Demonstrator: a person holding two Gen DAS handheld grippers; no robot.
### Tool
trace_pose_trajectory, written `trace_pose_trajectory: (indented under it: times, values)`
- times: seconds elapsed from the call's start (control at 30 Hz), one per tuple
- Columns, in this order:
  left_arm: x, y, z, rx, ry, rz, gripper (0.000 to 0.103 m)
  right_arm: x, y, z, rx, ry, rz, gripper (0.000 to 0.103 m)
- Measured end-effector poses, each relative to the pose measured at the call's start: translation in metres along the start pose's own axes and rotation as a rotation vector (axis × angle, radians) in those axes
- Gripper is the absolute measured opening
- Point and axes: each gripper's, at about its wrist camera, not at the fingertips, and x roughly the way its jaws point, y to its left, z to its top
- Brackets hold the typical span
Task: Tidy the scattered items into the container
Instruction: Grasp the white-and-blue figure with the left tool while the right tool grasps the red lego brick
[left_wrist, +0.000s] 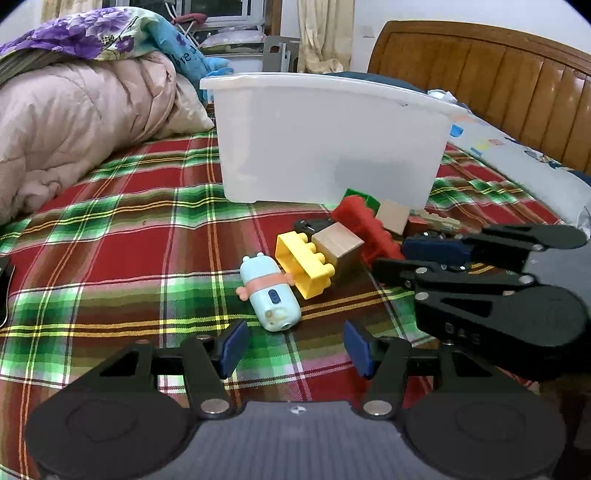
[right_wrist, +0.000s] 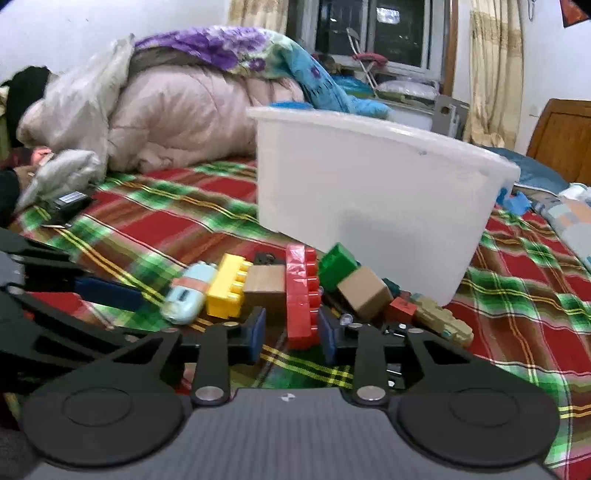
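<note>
The right gripper (right_wrist: 291, 334) is lowered at the near edge of the toy pile, jaws apart, with the red building block (right_wrist: 302, 295) standing on edge between the blue pads but not yet pinched. The left gripper (left_wrist: 291, 349) is held apart as well, empty, just short of the pale blue pig-shaped toy (left_wrist: 269, 293). Nothing can be seen inside the white plastic bin (right_wrist: 369, 195), which sits on the plaid bedspread (left_wrist: 129, 221) just beyond the pile. A pick-up is judged to be in hand. Next, the right jaws would need closing on the red block's flat faces, then a lift over the bin's near rim. The yellow block (right_wrist: 229, 290) and wooden cube (right_wrist: 364, 291) wait alongside.
</note>
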Motion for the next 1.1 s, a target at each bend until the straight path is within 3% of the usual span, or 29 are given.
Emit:
trace_pose_trajectory:
  times: [0.13, 0.4, 0.47, 0.53, 0.63, 0.73, 1.0, 1.1]
  values:
    - [0.005, -0.001, 0.005, 0.0, -0.035, -0.004, 0.061, 0.001, -0.01, -0.006, 0.07, 0.034, -0.005, 0.012]
    - [0.027, 0.004, 0.011, -0.049, -0.013, 0.019, 0.06, -0.029, -0.018, -0.024, 0.099, 0.06, -0.005, 0.012]
    - [0.031, 0.007, 0.012, -0.046, -0.006, 0.023, 0.056, -0.034, -0.016, -0.024, 0.104, 0.057, -0.004, 0.012]
    - [0.034, 0.011, 0.012, -0.036, 0.001, 0.03, 0.04, -0.038, -0.015, -0.022, 0.107, 0.046, -0.004, 0.012]
    - [0.033, 0.02, 0.013, -0.038, 0.02, -0.007, 0.033, -0.037, -0.017, -0.02, 0.123, 0.025, -0.003, 0.016]
    - [0.03, 0.026, 0.012, -0.011, 0.03, -0.04, 0.033, -0.031, -0.023, -0.018, 0.216, -0.005, 0.039, 0.03]
    - [0.025, 0.033, 0.007, 0.0, 0.02, -0.055, 0.033, -0.003, -0.031, -0.02, 0.463, -0.001, 0.148, 0.033]
    - [0.025, 0.032, 0.006, 0.008, 0.015, -0.051, 0.033, 0.0, -0.017, -0.015, 0.419, -0.006, 0.102, 0.055]
